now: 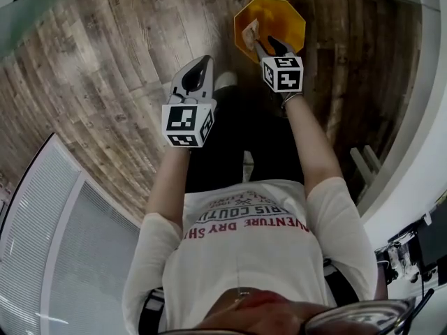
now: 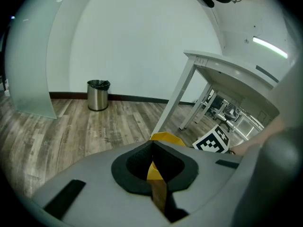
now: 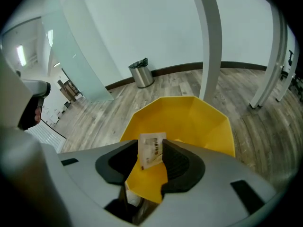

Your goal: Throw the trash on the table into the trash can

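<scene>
1. The right hand-held gripper points down over the yellow trash can, which stands on the wooden floor.
2. Its jaws stand apart. A small paper packet sits in the gap between them, just above the can's open mouth and not pinched.
3. The left hand-held gripper is held beside the right one, nearer the person. Its jaws meet at the tips with nothing between them.
4. The left gripper view shows a white surface to the right and a silver bin by the far wall.
</scene>
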Available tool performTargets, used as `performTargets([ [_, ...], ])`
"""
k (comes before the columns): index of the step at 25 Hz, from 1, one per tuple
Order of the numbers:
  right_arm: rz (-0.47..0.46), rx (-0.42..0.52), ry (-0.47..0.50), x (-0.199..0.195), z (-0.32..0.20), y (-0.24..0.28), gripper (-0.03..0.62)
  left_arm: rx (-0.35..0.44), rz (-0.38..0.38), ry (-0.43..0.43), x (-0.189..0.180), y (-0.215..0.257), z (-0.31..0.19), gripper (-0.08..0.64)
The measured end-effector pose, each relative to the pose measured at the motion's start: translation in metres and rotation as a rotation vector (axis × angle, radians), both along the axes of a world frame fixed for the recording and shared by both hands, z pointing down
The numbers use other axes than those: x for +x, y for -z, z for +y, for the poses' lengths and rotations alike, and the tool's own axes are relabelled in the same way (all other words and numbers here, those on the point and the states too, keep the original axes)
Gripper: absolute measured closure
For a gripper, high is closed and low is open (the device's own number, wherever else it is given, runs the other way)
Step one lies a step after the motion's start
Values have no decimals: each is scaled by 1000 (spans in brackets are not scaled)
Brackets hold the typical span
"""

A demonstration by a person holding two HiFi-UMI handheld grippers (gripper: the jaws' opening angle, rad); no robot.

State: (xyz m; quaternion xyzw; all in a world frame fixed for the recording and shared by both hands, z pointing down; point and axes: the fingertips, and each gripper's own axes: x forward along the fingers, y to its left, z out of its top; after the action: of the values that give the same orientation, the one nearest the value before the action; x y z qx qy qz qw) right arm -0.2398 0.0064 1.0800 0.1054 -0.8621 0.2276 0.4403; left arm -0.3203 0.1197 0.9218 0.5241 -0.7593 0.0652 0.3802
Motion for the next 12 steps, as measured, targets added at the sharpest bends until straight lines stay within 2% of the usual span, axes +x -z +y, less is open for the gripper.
performTargets([
  [7,-20,8,-8,6,0,33,423,-13,-2,-22,12,22,0,537],
  [10,-48,36,-22,7,-6,67,426,-2,-11,-29,19,47,-5,537],
  [12,-86,76,-51,6,-12,106,487,7,-18,-31,23,70,-7,537],
])
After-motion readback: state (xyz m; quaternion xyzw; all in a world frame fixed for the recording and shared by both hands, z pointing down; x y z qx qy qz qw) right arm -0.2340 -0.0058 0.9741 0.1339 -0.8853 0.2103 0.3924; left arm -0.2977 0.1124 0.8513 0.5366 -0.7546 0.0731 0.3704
